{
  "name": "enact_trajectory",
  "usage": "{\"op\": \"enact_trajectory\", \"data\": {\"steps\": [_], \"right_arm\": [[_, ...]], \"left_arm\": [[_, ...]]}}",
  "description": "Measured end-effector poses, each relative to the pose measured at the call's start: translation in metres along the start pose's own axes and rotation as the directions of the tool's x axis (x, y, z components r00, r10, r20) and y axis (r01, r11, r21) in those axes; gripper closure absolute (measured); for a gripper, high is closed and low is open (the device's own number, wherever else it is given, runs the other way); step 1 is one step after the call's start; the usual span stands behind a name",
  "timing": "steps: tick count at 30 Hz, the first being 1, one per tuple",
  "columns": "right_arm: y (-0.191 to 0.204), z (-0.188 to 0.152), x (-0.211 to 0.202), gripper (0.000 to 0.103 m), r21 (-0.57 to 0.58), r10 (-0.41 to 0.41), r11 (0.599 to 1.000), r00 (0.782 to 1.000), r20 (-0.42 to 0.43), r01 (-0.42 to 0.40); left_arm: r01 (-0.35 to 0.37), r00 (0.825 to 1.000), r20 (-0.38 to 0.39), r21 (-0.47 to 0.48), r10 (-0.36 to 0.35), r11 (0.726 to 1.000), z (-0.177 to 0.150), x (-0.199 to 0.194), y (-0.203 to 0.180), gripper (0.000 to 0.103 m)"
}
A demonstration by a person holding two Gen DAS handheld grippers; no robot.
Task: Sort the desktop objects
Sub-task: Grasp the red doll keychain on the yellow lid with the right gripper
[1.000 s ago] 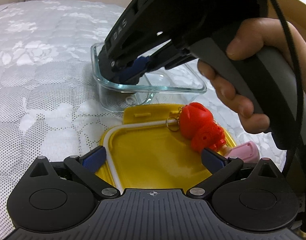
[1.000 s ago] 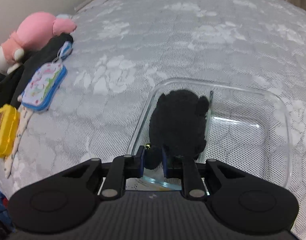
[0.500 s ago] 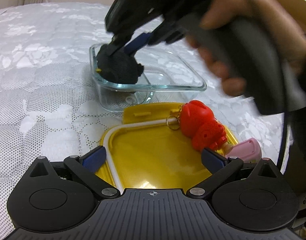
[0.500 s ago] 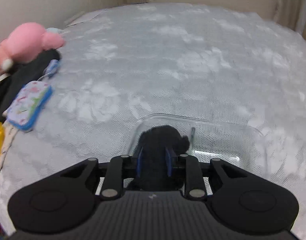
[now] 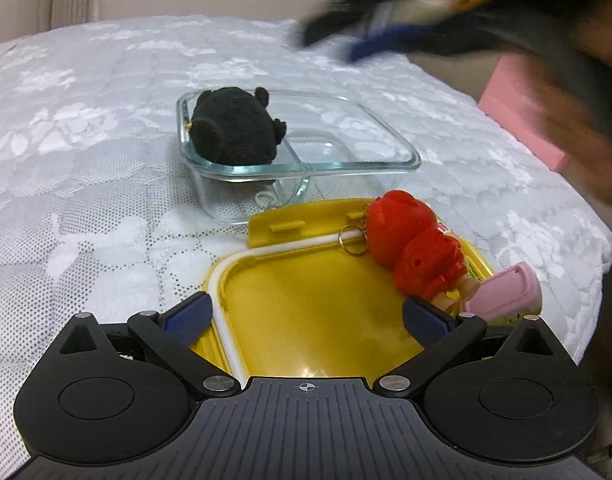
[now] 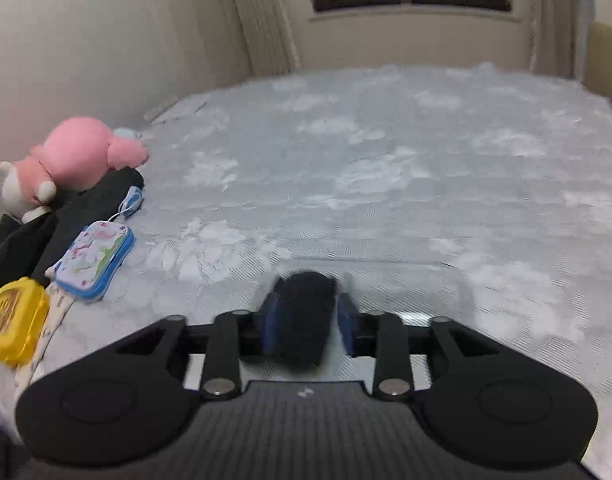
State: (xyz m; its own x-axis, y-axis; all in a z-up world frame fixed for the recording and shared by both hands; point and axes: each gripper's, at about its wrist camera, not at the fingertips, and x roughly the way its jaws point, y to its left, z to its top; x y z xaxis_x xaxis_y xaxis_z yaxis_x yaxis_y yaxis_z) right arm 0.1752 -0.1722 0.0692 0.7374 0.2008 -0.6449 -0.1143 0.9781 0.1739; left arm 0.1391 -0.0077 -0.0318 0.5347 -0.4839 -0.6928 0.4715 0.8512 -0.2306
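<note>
Your black plush toy [image 5: 234,132] lies in the left compartment of the glass dish [image 5: 389,162] on the bed [image 5: 86,128], long axis roughly across the dish, ears toward its far-right side. Your right gripper [image 6: 307,326] sits blurred above it, blue fingers parted, touching nothing. Your left gripper [image 5: 306,316] is wide open over the yellow lid [image 5: 317,312], nearer than the dish, red keychain figure [image 5: 413,248] on the lid.
</note>
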Motion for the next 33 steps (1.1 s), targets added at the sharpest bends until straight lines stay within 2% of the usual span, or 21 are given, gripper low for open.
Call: {"op": "enact_trajectory", "data": {"steps": [2, 5, 6, 9, 10, 12, 13, 16, 18, 21, 25, 26, 27, 28, 29, 30, 33], "right_arm": [[-0.011, -0.016, -0.03, 0.053, -0.006, -0.002, 1.0, 1.0, 0.03, 0.003], [-0.02, -0.035, -0.034, 0.05, 0.01, 0.026, 1.0, 0.999, 0.046, -0.026], [-0.024, -0.041, -0.036, 0.047, 0.015, 0.035, 0.999, 0.998, 0.052, -0.036], [-0.033, -0.06, -0.04, 0.028, 0.031, 0.062, 0.997, 0.996, 0.068, -0.065], [-0.036, -0.066, -0.041, 0.027, 0.036, 0.072, 0.997, 0.995, 0.074, -0.074], [-0.043, -0.078, -0.044, 0.027, 0.046, 0.09, 0.995, 0.992, 0.085, -0.094], [-0.046, -0.085, -0.045, 0.028, 0.051, 0.099, 0.993, 0.991, 0.091, -0.103], [-0.056, -0.103, -0.049, 0.031, 0.065, 0.125, 0.989, 0.986, 0.108, -0.133], [-0.062, -0.11, -0.055, 0.031, 0.066, 0.137, 0.987, 0.984, 0.112, -0.145], [-0.055, -0.099, -0.04, 0.031, 0.031, 0.13, 0.991, 0.991, 0.03, -0.131], [-0.043, -0.095, -0.013, 0.029, -0.037, 0.14, 0.989, 0.988, -0.062, -0.142], [-0.043, -0.095, -0.009, 0.03, -0.044, 0.136, 0.989, 0.988, -0.072, -0.14], [-0.046, -0.094, -0.007, 0.036, -0.029, 0.134, 0.99, 0.989, -0.07, -0.136], [-0.049, -0.094, -0.006, 0.047, -0.015, 0.131, 0.991, 0.989, -0.068, -0.132], [-0.052, -0.093, -0.005, 0.049, -0.001, 0.128, 0.992, 0.99, -0.067, -0.128], [-0.055, -0.092, -0.005, 0.056, 0.011, 0.128, 0.992, 0.99, -0.065, -0.127], [-0.059, -0.087, -0.011, 0.057, 0.032, 0.145, 0.989, 0.988, -0.059, -0.143]], "left_arm": [[-0.021, 1.0, -0.005, -0.033, 0.021, 0.999, 0.002, 0.0, -0.002, 0.0], [-0.054, 0.999, -0.01, -0.096, 0.053, 0.994, 0.0, -0.007, -0.006, 0.0], [-0.068, 0.998, -0.014, -0.112, 0.067, 0.991, -0.001, -0.011, -0.007, 0.0], [-0.106, 0.994, -0.028, -0.169, 0.103, 0.98, 0.001, -0.026, -0.016, 0.0], [-0.106, 0.994, -0.036, -0.189, 0.101, 0.976, 0.002, -0.03, -0.019, 0.0], [-0.107, 0.994, -0.057, -0.209, 0.098, 0.972, 0.002, -0.034, -0.028, 0.0], [-0.129, 0.991, -0.07, -0.199, 0.118, 0.971, 0.002, -0.035, -0.034, 0.0], [-0.244, 0.967, -0.104, -0.121, 0.232, 0.962, -0.001, -0.034, -0.054, 0.0], [-0.292, 0.951, -0.129, -0.075, 0.281, 0.954, -0.004, -0.032, -0.063, 0.0], [-0.313, 0.942, -0.138, -0.037, 0.306, 0.949, -0.01, -0.035, -0.071, 0.0], [-0.338, 0.934, -0.134, -0.033, 0.331, 0.941, -0.01, -0.037, -0.073, 0.0], [-0.344, 0.933, -0.126, -0.037, 0.337, 0.938, -0.009, -0.039, -0.072, 0.0], [-0.353, 0.931, -0.114, -0.042, 0.347, 0.935, -0.008, -0.04, -0.072, 0.0], [-0.362, 0.929, -0.104, -0.045, 0.357, 0.931, -0.006, -0.041, -0.071, 0.0], [-0.372, 0.926, -0.095, -0.048, 0.366, 0.927, -0.005, -0.042, -0.071, 0.0], [-0.383, 0.922, -0.087, -0.053, 0.377, 0.922, -0.004, -0.043, -0.07, 0.0], [-0.411, 0.911, -0.062, -0.076, 0.407, 0.908, -0.001, -0.044, -0.067, 0.0]]}}
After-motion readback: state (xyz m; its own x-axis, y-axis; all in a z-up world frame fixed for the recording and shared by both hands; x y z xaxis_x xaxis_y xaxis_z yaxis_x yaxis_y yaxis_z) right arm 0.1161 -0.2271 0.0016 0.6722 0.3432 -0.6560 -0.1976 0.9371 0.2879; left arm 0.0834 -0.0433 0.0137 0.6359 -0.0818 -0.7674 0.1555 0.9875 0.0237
